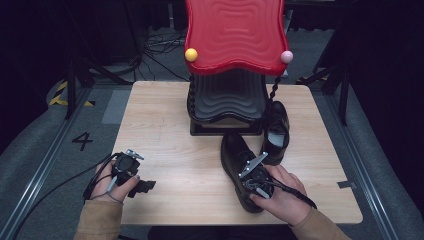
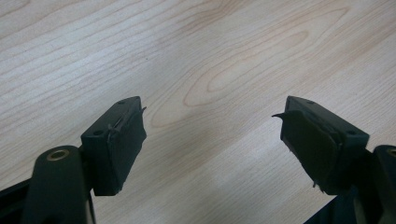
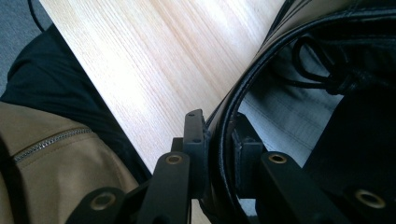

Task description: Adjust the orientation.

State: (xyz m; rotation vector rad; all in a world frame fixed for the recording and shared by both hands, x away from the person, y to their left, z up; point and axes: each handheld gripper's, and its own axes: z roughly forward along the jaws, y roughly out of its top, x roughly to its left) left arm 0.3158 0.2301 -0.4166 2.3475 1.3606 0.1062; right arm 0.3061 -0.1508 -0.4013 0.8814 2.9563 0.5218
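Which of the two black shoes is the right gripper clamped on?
The nearer shoe, toward the table's front edge; the right gripper pinches its collar. The other shoe stands untouched beside the rack.

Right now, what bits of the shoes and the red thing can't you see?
- Near shoe: high view, its heel end is hidden under the right claw and hand.
- Far shoe: high view, its toe is tucked behind the rack.
- Rack: high view, its red top is cut off by the upper edge.

Left half of table (image 1: 160,130): bare, open for passing.
Back centre: blocked by red-topped stand (image 1: 227,95).
Right: two black shoes (image 1: 272,132) crowding.
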